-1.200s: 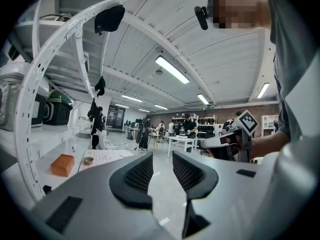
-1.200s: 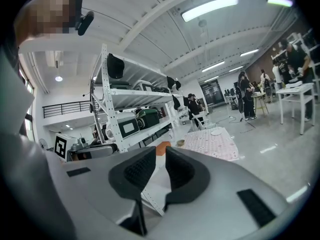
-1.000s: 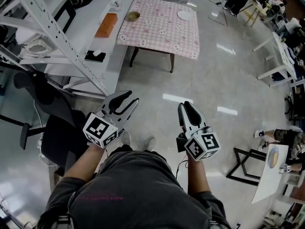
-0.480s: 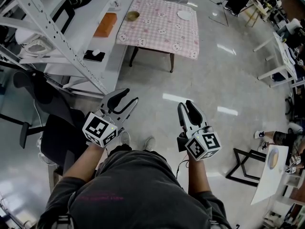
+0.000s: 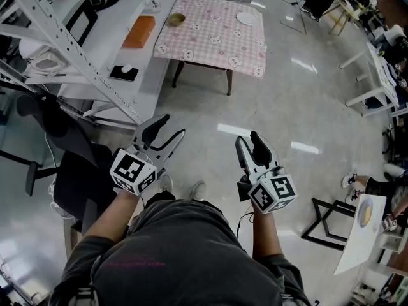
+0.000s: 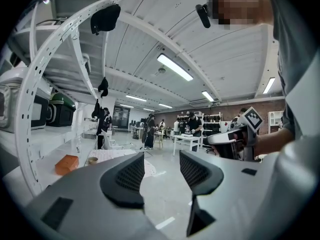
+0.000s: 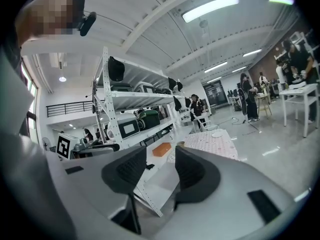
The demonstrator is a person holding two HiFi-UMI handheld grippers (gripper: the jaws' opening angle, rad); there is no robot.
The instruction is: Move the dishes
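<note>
Pink checked table (image 5: 213,40) ahead | left claw (image 5: 172,125) spread, empty | right claw (image 5: 247,139) spread, empty

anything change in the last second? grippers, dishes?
Almost nothing. The left gripper and the right gripper stay held out over the floor, jaws apart and empty; nothing was taken hold of or let go. The whole head view slid very slightly, so the head probably moved a little. The bowl and the plate stay on the pink checked table, well ahead, untouched.
</note>
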